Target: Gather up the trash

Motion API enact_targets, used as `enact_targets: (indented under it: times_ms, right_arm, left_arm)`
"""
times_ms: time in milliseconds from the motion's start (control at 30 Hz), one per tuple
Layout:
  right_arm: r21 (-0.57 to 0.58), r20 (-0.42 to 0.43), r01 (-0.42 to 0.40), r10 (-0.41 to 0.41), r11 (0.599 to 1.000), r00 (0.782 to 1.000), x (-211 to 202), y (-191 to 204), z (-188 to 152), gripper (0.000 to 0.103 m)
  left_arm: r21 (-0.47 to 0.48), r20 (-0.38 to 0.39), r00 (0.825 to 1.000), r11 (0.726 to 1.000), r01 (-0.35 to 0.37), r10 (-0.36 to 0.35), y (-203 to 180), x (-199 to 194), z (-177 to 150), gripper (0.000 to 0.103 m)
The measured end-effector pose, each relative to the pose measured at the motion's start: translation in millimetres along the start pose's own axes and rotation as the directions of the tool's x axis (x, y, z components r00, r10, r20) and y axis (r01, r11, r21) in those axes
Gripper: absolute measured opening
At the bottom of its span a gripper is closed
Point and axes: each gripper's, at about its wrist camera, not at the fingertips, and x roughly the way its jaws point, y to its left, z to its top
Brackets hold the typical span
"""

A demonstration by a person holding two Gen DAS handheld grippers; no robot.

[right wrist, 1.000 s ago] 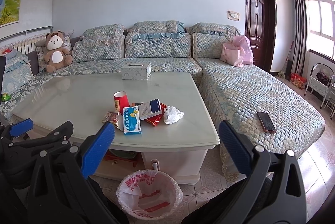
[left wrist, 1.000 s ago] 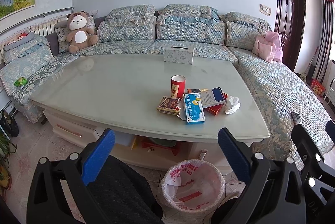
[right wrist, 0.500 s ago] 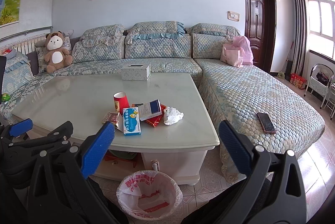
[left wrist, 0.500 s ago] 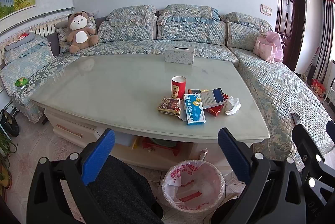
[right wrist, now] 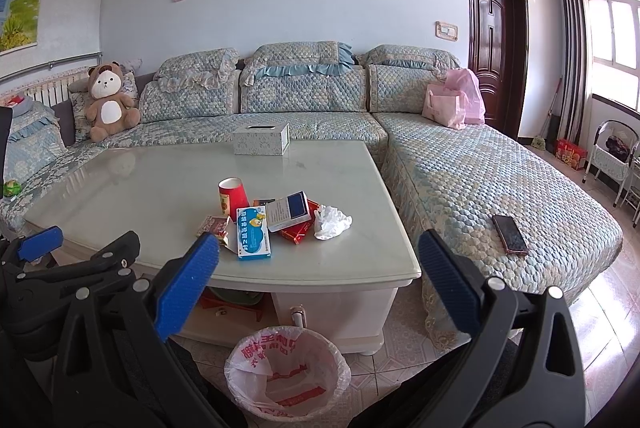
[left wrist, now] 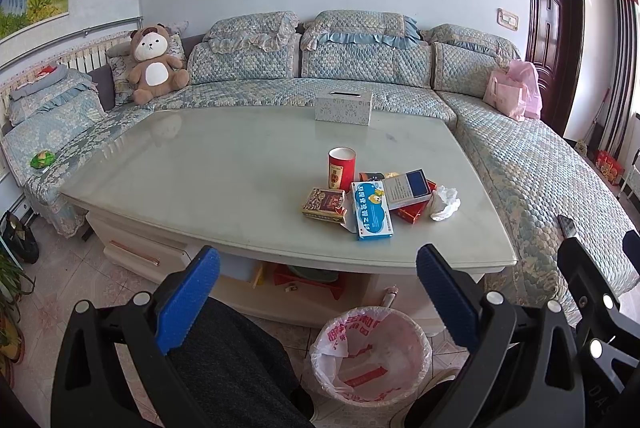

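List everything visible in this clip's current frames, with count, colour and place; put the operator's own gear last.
coffee table: 1, pale glossy top, centre of room
tissue box: 1, white patterned, table's far edge
paper cup: 1, red, upright by the litter
small boxes: about five, blue-white, brown, red, piled near front edge
crumpled tissue: 1, white, right of pile
trash bin: 1, pink-white liner, floor before table
sofa: 1, blue-green quilted, around table
teddy bear: 1, brown, sofa's left corner
pink bags: 2, sofa's right end
phone: 1, dark, sofa seat
left gripper: blue pads, jaws open
right gripper: blue pads, jaws open
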Motion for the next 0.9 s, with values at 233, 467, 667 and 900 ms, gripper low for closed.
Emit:
enact_targets:
  times_ms: [233, 467, 667, 900]
  right_arm:
    - [0.000, -0.002, -0.001, 0.001, 1.000, 1.000, 0, 2, 0, 0.097]
    - [0.002, -0.011, -0.015, 0.015, 1.000, 1.000, 5, 0, 0, 0.097]
    - [-0.006, -0.017, -0.024, 0.024, 1.000, 1.000, 14, -5, 6, 0.097]
    - [-0.054, -0.035, -0.134, 0.132, 0.989, 0.991, 39, -22, 18, 0.097]
  left_arm:
    - [0.002, -0.001, 1.000, 1.000, -0.002, 0.002, 1, -2, 1, 0.097]
    - [0.006, -0.002, 1.000, 1.000, 0.001, -0.001, 1, -2, 3, 0.097]
    - [0.027, -0.034, 0.999, 1.000, 0.010, -0.009, 0, 11, 11, 0.097]
    - [0.096, -0.160, 0.986, 0.993, 0.069, -0.053, 8, 57, 49, 0.097]
